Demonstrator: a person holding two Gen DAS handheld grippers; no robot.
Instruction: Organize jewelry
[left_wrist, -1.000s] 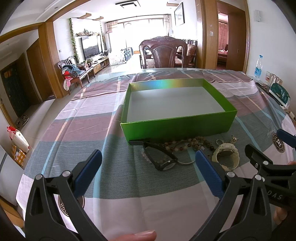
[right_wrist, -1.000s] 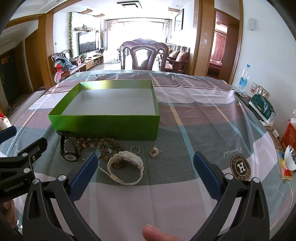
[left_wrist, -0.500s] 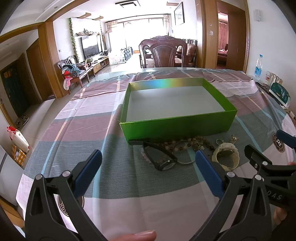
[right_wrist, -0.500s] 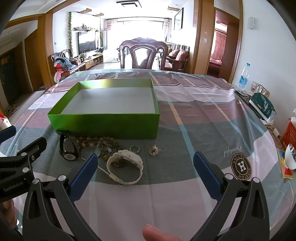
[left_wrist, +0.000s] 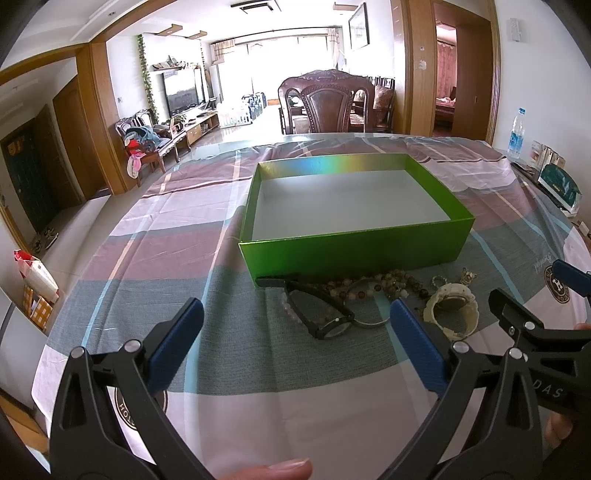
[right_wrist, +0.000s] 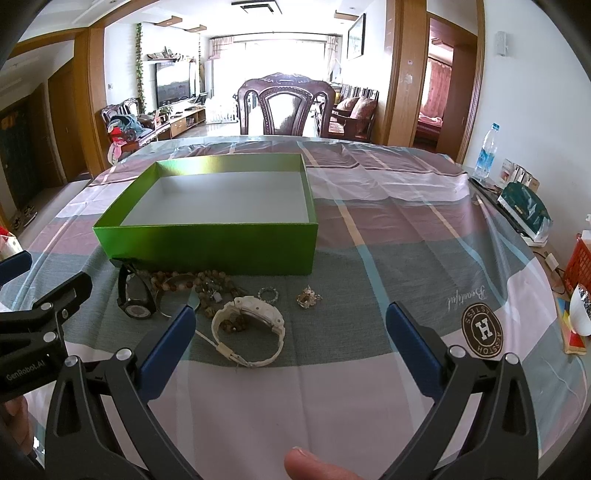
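Observation:
An empty green box (left_wrist: 354, 247) (right_wrist: 207, 247) stands open on the checked tablecloth. In front of it lie a black watch (left_wrist: 325, 321) (right_wrist: 135, 299), bead bracelets (left_wrist: 373, 286) (right_wrist: 192, 282), a white watch (left_wrist: 452, 312) (right_wrist: 247, 330), a small ring (right_wrist: 268, 294) and a gold brooch (right_wrist: 307, 296). My left gripper (left_wrist: 291, 328) is open and empty, just short of the black watch. My right gripper (right_wrist: 291, 332) is open and empty, near the white watch.
A water bottle (right_wrist: 485, 151), a teal bag (right_wrist: 524, 212) and a red basket (right_wrist: 580, 262) sit along the table's right edge. A carved wooden chair (right_wrist: 286, 105) stands at the far side. Each gripper shows in the other's view (left_wrist: 532, 332) (right_wrist: 40, 314).
Both views have shifted very slightly; the grippers stay open and the jewelry has not moved.

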